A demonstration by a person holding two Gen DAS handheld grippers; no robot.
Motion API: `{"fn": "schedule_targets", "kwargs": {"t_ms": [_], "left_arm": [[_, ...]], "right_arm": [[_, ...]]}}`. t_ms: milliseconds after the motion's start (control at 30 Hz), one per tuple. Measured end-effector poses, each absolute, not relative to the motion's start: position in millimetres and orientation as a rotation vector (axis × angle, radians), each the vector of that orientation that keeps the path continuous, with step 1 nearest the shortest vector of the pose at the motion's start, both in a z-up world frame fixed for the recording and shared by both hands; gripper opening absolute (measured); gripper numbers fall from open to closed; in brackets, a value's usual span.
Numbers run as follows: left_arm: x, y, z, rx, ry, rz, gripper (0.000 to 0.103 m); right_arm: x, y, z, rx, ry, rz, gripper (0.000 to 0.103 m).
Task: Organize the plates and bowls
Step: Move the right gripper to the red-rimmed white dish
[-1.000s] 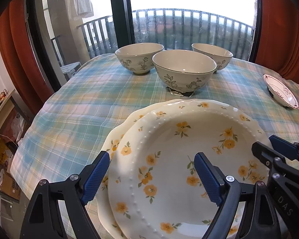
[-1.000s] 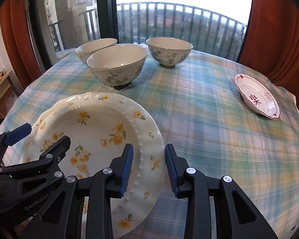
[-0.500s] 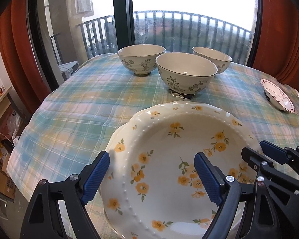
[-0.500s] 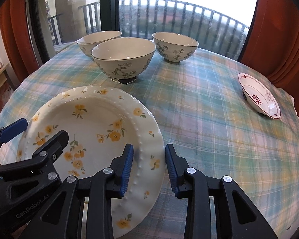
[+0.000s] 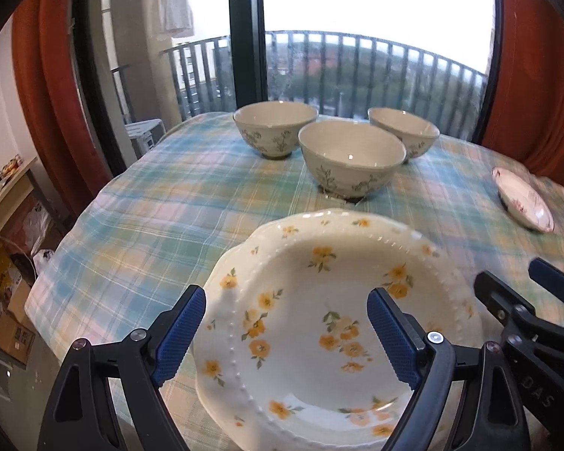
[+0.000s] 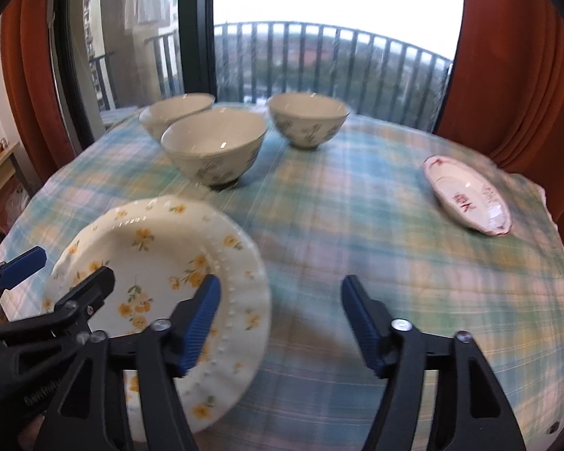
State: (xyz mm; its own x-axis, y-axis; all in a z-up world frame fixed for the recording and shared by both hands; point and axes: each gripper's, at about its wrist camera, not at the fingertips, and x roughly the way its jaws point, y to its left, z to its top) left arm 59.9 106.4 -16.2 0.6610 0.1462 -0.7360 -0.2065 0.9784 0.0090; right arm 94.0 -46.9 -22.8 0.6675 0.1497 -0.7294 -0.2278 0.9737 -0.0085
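A cream plate with yellow flowers [image 5: 319,319] lies on the checked tablecloth near the front edge; it also shows in the right wrist view [image 6: 158,282]. My left gripper [image 5: 285,332] is open, its fingers straddling the plate's left part. My right gripper [image 6: 278,327] is open over the plate's right rim, holding nothing. Three floral bowls [image 5: 351,158] [image 5: 274,127] [image 5: 404,131] stand at the back. A small red-trimmed plate [image 6: 466,195] lies at the right.
The round table [image 6: 357,225] ends just in front of me and drops off at the left toward boxes on the floor [image 5: 7,300]. A glass balcony door and red curtains [image 6: 507,75] stand behind the table.
My right gripper has opened and let go of the flowered plate's rim, then drawn back slightly. The plate has settled flat onto the one beneath. The left gripper stays open.
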Motion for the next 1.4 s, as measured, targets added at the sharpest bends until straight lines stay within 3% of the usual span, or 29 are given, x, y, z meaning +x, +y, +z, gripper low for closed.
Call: {"fn": "schedule_targets", "kwargs": {"t_ms": [533, 1400], "left_arm": [[80, 31, 14, 0.012, 0.739, 0.153, 0.096], [171, -91, 31, 0.097, 0.688, 0.054, 0.097]], "right_arm": [[99, -134, 8, -0.009, 0.700, 0.143, 0.078], [177, -254, 28, 0.067, 0.628, 0.060, 0.085]]}}
